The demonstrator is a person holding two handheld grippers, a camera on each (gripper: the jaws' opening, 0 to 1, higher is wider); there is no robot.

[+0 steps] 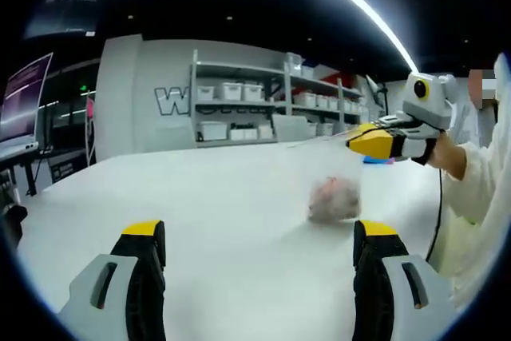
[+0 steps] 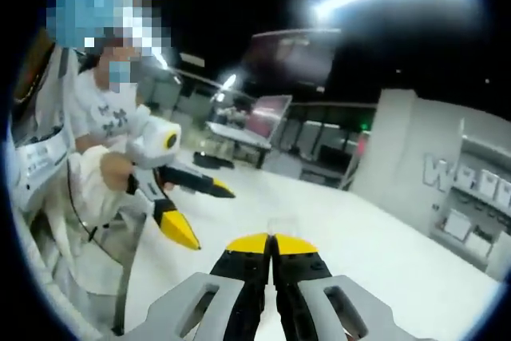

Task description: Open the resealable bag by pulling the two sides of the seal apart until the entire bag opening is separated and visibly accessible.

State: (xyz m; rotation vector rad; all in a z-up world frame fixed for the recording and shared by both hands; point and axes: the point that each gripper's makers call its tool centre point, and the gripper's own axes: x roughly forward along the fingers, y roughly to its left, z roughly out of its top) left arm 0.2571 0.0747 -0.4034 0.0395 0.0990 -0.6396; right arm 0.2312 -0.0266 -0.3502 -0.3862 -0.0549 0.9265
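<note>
A clear resealable bag (image 1: 334,189) with a pinkish lump in its bottom hangs above the white table (image 1: 200,197). My right gripper (image 1: 357,140) comes in from the right, shut on the bag's top edge. In the right gripper view its jaws (image 2: 272,239) are pressed together, with a faint strip of clear film (image 2: 277,225) just above the tips. My left gripper (image 1: 259,233) stands open low over the table, short of the bag, with nothing between its fingers. It shows again as the left gripper (image 2: 204,212), jaws spread, held by a hand.
Across the room, beyond the table's far edge, stand shelves (image 1: 263,105) with white bins. A person in a white coat (image 1: 479,197) is at the right edge. A cable (image 1: 437,213) hangs from the right gripper. Desks and screens (image 2: 267,113) lie behind.
</note>
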